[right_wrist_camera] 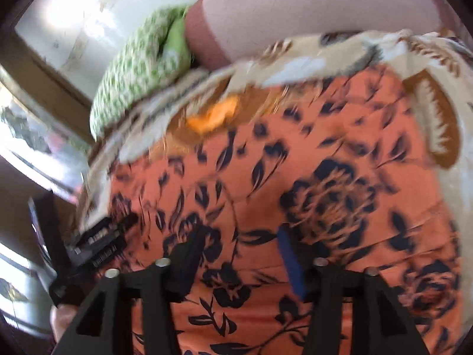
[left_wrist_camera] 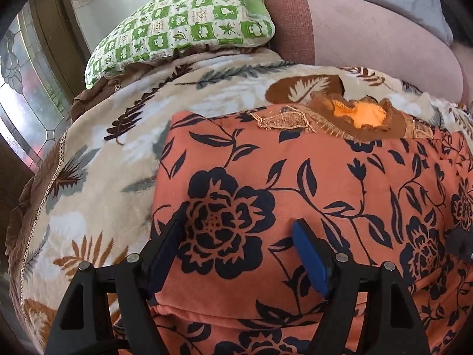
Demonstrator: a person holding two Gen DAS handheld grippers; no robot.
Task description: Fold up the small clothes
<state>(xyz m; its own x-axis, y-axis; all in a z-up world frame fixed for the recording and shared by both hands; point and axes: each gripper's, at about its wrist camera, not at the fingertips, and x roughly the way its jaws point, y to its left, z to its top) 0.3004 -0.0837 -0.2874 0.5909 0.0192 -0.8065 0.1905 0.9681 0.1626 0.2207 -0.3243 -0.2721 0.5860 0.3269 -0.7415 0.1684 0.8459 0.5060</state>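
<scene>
The orange floral garment (left_wrist_camera: pixel 295 177) is lying flat on the leaf-print blanket (left_wrist_camera: pixel 118 136), spreading directly beneath both tools. The left gripper (left_wrist_camera: pixel 236 254) is hanging over its left edge and the right gripper (right_wrist_camera: pixel 239 263) over its middle, both standing open and gripping nothing

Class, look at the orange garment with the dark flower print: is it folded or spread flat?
Folded, at least once. In the left wrist view the garment shows a doubled layer with a rounded fold edge near the bottom, above more of its cloth.

A matt orange cloth garment with dark flowers (left_wrist_camera: pixel 310 177) is seen on a fluffy beige leaf-patterned blanket (left_wrist_camera: pixel 118 153); the black gripper fingers (left_wrist_camera: pixel 165 248) look like matt plastic.
</scene>
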